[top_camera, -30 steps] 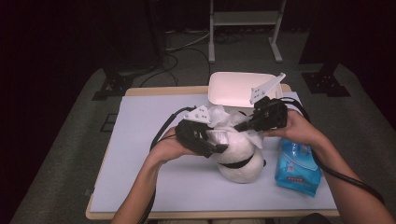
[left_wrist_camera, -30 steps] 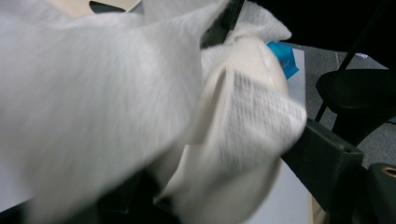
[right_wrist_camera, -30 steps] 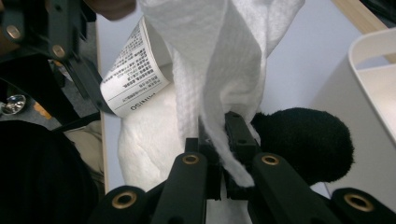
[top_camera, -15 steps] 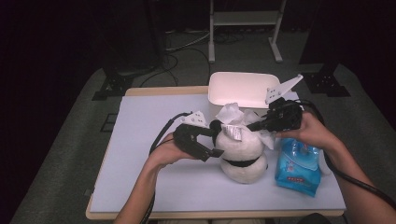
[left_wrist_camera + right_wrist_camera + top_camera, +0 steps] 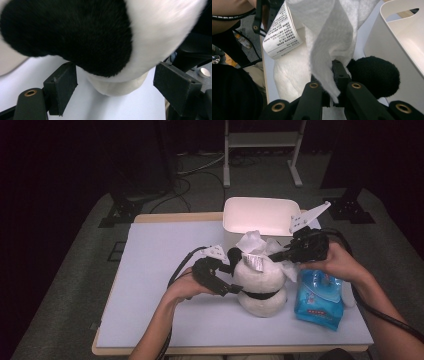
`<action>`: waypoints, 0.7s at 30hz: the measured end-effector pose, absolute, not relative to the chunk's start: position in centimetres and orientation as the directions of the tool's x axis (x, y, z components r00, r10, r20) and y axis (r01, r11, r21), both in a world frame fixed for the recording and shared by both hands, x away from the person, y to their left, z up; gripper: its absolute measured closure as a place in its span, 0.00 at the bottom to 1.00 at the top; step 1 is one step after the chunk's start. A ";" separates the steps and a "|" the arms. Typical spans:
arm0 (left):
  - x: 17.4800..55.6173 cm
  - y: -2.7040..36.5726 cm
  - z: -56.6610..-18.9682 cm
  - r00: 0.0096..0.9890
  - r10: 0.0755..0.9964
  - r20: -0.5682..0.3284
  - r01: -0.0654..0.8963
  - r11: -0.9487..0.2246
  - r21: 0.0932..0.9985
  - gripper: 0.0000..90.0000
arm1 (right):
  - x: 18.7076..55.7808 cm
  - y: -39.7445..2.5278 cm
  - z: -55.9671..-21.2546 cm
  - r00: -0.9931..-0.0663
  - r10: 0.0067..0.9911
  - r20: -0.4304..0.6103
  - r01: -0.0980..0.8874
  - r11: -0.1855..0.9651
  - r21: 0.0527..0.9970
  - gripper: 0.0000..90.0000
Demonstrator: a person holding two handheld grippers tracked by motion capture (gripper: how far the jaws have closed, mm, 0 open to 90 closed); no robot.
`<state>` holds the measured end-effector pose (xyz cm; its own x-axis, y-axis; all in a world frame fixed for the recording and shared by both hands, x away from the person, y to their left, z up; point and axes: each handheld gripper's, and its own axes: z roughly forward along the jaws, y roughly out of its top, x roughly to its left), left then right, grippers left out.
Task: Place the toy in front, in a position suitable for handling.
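Note:
A white and black plush toy [image 5: 262,282] sits near the table's front, right of the middle. My left gripper [image 5: 233,287] stands open at its left side; in the left gripper view its pads [image 5: 63,85] flank the toy's black patch [image 5: 82,37] without touching. My right gripper [image 5: 274,255] comes in from the right and is shut on a white wipe [image 5: 329,37], held against the top of the toy beside a black fuzzy ear [image 5: 372,75]. The wipe [image 5: 252,241] stands up above the toy. A printed label [image 5: 282,35] hangs from the toy.
A blue pack of wipes [image 5: 317,297] lies just right of the toy, under my right hand. A white tray [image 5: 260,215] stands behind at the table's far edge. The grey mat [image 5: 160,265] is open to the left.
My right gripper has drawn back to the right with the wipe in it. The left gripper has shifted slightly down along the toy's left side.

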<state>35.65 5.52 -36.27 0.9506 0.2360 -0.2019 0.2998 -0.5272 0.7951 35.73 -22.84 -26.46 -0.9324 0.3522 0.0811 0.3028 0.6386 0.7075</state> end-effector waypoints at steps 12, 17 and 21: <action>35.4 6.2 -34.8 0.959 0.233 -0.163 0.261 -0.491 0.831 0.31 | 35.8 -22.2 -26.1 -0.937 0.340 0.082 0.290 0.626 0.724 0.96; 34.9 7.8 -32.5 0.956 0.277 -0.097 0.233 -0.514 0.825 0.31 | 36.2 -21.8 -26.9 -0.934 0.339 0.110 0.307 0.611 0.730 0.96; 34.7 8.6 -31.7 0.953 0.293 -0.079 0.228 -0.522 0.822 0.31 | 36.4 -21.3 -27.6 -0.933 0.332 0.139 0.320 0.589 0.742 0.96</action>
<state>34.72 8.60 -31.73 0.9529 0.2927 -0.0788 0.2284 -0.5224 0.8216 36.40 -21.35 -27.55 -0.9329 0.3325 0.1386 0.3203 0.5893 0.7417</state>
